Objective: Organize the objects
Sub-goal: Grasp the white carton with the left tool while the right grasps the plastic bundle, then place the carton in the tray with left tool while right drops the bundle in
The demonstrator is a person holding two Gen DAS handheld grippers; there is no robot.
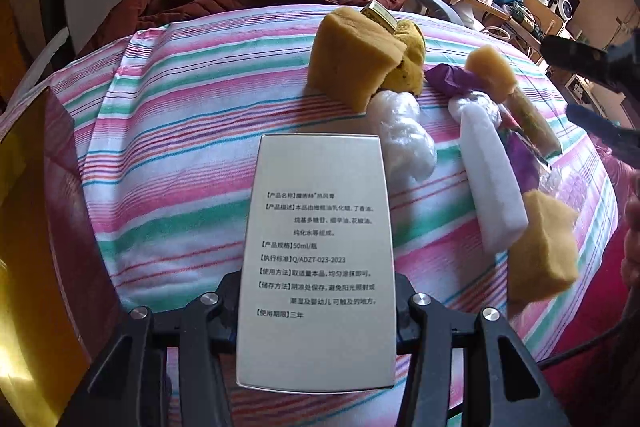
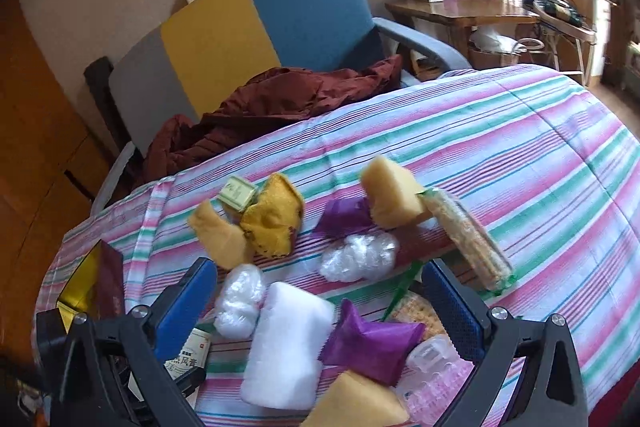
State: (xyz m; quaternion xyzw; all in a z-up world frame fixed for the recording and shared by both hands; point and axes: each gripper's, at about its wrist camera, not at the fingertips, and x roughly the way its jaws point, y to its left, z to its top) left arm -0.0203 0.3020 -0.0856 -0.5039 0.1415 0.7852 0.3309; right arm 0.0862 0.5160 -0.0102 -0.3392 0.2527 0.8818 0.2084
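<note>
Left gripper (image 1: pixel 316 311) is clamped on a silver carton (image 1: pixel 318 259) with printed text on its upper face; both jaws press against the carton's long sides, and the carton is carried above the striped bedcover (image 1: pixel 180 107), pointing toward the pile of items. Right gripper (image 2: pixel 320 307) stands wide, its blue pads (image 2: pixel 188 303) apart and gripping nothing; it hangs over the near part of the pile.

Items on the bedcover, from the right wrist view: a white foam block (image 2: pixel 284 343) lies between the open jaws, with a purple packet (image 2: pixel 372 343) just beside it and a tan sponge (image 2: pixel 356 403) at the lower edge. A crumpled clear bag (image 2: pixel 240 299) sits next to the foam block, and a second one (image 2: pixel 358 255) lies further out. Beyond these lie another purple packet (image 2: pixel 344 215), a pale sponge (image 2: pixel 390 195) and a long wrapped bar (image 2: pixel 468 239), which touches that sponge. To the left, two yellow sponges (image 2: pixel 272 219) flank a small gold box (image 2: pixel 236 193).

A dark red jacket (image 2: pixel 272 107) lies on a chair (image 2: pixel 304 7) past the bed's far edge. A yellow and maroon box (image 1: pixel 44 227) sits at the left margin of the left wrist view.
</note>
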